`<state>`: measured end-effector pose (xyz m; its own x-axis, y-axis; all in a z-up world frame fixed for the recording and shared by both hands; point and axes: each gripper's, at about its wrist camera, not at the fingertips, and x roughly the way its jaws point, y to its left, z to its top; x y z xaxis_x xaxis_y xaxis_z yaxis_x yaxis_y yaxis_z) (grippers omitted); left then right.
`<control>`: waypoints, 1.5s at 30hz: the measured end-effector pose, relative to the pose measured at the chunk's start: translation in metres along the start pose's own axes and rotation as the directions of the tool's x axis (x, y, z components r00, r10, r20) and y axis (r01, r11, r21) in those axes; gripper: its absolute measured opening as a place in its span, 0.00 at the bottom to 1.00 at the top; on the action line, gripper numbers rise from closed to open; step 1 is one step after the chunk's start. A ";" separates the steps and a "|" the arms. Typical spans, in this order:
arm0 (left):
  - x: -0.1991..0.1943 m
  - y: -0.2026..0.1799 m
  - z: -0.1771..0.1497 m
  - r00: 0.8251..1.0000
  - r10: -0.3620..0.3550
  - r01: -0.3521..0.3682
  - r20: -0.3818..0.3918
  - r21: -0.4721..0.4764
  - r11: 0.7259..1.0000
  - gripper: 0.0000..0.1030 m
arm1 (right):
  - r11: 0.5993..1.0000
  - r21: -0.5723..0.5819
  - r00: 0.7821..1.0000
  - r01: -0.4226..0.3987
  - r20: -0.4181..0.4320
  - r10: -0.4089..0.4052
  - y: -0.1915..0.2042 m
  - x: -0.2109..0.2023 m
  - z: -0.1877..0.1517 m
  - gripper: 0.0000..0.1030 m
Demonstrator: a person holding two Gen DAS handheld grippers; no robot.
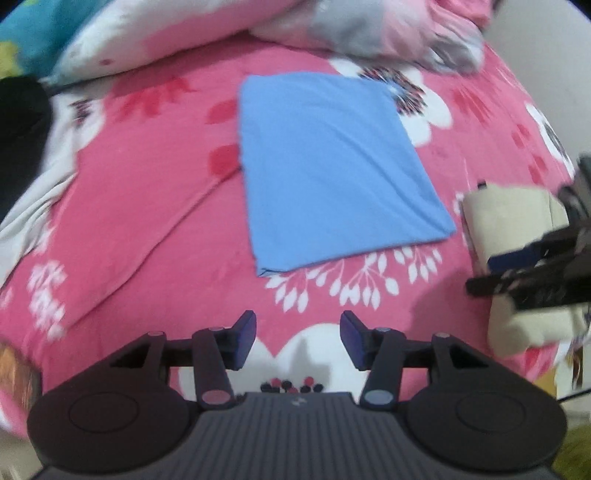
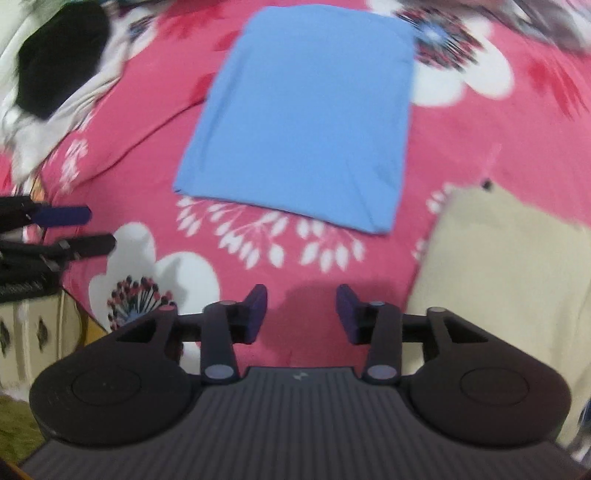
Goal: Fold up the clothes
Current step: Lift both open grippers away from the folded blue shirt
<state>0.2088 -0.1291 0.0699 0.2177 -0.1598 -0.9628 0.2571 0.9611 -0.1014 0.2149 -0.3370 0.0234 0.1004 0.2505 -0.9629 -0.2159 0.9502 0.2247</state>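
A blue garment (image 1: 332, 170) (image 2: 306, 114) lies folded into a flat rectangle on the pink floral bedspread (image 1: 147, 192) (image 2: 480, 140). My left gripper (image 1: 298, 341) hovers open over the bedspread, short of the garment's near edge, with nothing between its fingers. My right gripper (image 2: 301, 314) is also open and empty, just in front of the garment's near edge. A folded beige garment (image 2: 509, 280) (image 1: 513, 236) lies to the right of the blue one. The right gripper shows at the right edge of the left wrist view, above the beige garment. The left gripper shows at the left edge of the right wrist view.
A pink, white and grey pile of bedding (image 1: 332, 26) lies at the far side of the bed. A black cloth (image 2: 59, 62) (image 1: 22, 140) and white fabric (image 2: 44, 125) sit at the left. The bed's front edge drops away at the lower corners.
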 end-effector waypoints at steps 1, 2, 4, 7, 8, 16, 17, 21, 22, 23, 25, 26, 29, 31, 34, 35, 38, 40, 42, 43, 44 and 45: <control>-0.008 -0.002 0.000 1.000 0.007 -0.007 0.006 -0.008 1.000 0.50 | 1.000 -0.010 1.000 0.001 0.004 0.000 0.002 -0.002 0.000 0.40; -0.015 -0.005 -0.001 1.000 0.007 -0.007 0.017 0.008 1.000 0.51 | 1.000 -0.020 1.000 0.001 0.008 -0.001 0.004 -0.004 0.001 0.40; -0.031 -0.011 -0.002 0.999 0.006 -0.007 0.038 0.040 0.999 0.54 | 1.000 -0.002 0.999 0.001 0.043 -0.001 0.008 -0.018 -0.003 0.40; -0.050 -0.019 -0.002 0.998 -0.001 -0.005 0.068 0.083 0.997 0.55 | 1.000 0.021 0.994 0.012 0.110 -0.015 0.014 -0.043 -0.013 0.45; -0.054 -0.020 -0.001 0.997 -0.008 0.001 0.079 0.089 0.996 0.56 | 0.999 0.022 0.990 0.025 0.135 -0.028 0.016 -0.051 -0.016 0.46; -0.113 -0.011 0.014 0.968 -0.079 0.063 0.238 0.072 0.995 0.68 | 0.984 0.124 0.932 0.131 0.324 -0.165 0.032 -0.122 -0.041 0.63; -0.122 -0.009 0.017 0.961 -0.087 0.072 0.263 0.065 0.995 0.72 | 0.978 0.148 0.916 0.145 0.352 -0.189 0.036 -0.132 -0.045 0.71; -0.159 0.002 0.026 0.926 -0.117 0.110 0.360 0.041 0.993 0.85 | 0.958 0.236 0.854 0.164 0.453 -0.258 0.046 -0.170 -0.054 0.88; -0.168 0.004 0.029 0.915 -0.124 0.120 0.384 0.036 0.992 0.89 | 0.952 0.258 0.841 0.166 0.467 -0.273 0.048 -0.178 -0.055 0.92; -0.177 0.007 0.032 0.904 -0.130 0.129 0.406 0.030 0.991 0.90 | 0.940 0.287 0.826 0.183 0.474 -0.305 0.051 -0.184 -0.055 0.96; -0.193 0.012 0.039 0.889 -0.126 0.133 0.440 0.015 0.991 0.92 | 0.916 0.337 0.793 0.219 0.485 -0.368 0.058 -0.196 -0.056 0.97; -0.198 0.014 0.042 0.886 -0.122 0.133 0.447 0.007 0.991 0.94 | 0.907 0.353 0.775 0.230 0.498 -0.390 0.063 -0.202 -0.056 0.98; -0.209 0.022 0.053 0.890 -0.117 0.144 0.442 -0.029 0.989 0.97 | 0.888 0.400 0.739 0.227 0.524 -0.424 0.076 -0.216 -0.058 0.99; -0.212 0.028 0.058 0.898 -0.101 0.134 0.427 -0.048 0.990 0.97 | 0.877 0.427 0.712 0.220 0.544 -0.444 0.084 -0.224 -0.059 0.99; -0.214 0.035 0.064 0.915 -0.050 0.083 0.400 -0.065 0.994 0.97 | 0.859 0.462 0.688 0.220 0.551 -0.473 0.098 -0.234 -0.056 0.99; -0.213 0.038 0.066 0.920 -0.039 0.070 0.390 -0.064 0.996 0.97 | 0.857 0.468 0.686 0.218 0.551 -0.475 0.102 -0.237 -0.055 0.99; -0.213 0.045 0.070 0.932 -0.012 0.037 0.362 -0.062 0.997 0.97 | 0.846 0.485 0.689 0.220 0.537 -0.487 0.115 -0.246 -0.049 0.99; -0.214 0.051 0.073 0.938 -0.002 0.027 0.346 -0.068 0.997 0.97 | 0.836 0.498 0.692 0.229 0.521 -0.499 0.123 -0.251 -0.043 0.99; -0.215 0.055 0.075 0.940 0.006 0.019 0.340 -0.071 0.997 0.97 | 0.832 0.500 0.685 0.239 0.521 -0.510 0.132 -0.257 -0.039 0.99; -0.215 0.057 0.076 0.941 0.008 0.016 0.337 -0.069 0.998 0.97 | 0.831 0.501 0.678 0.240 0.526 -0.513 0.138 -0.261 -0.037 0.99; -0.215 0.058 0.077 0.942 0.008 0.015 0.337 -0.065 0.998 0.97 | 0.831 0.499 0.673 0.244 0.530 -0.516 0.142 -0.264 -0.034 0.99; -0.215 0.059 0.077 0.942 0.007 0.015 0.336 -0.063 0.998 0.97 | 0.833 0.492 0.670 0.252 0.533 -0.517 0.146 -0.267 -0.032 0.99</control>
<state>0.2497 -0.0549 0.2902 0.5237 -0.2194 -0.8232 0.2007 0.9708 -0.1310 0.1254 -0.2713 0.3080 0.6963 -0.2249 -0.6816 0.3235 0.9460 0.0183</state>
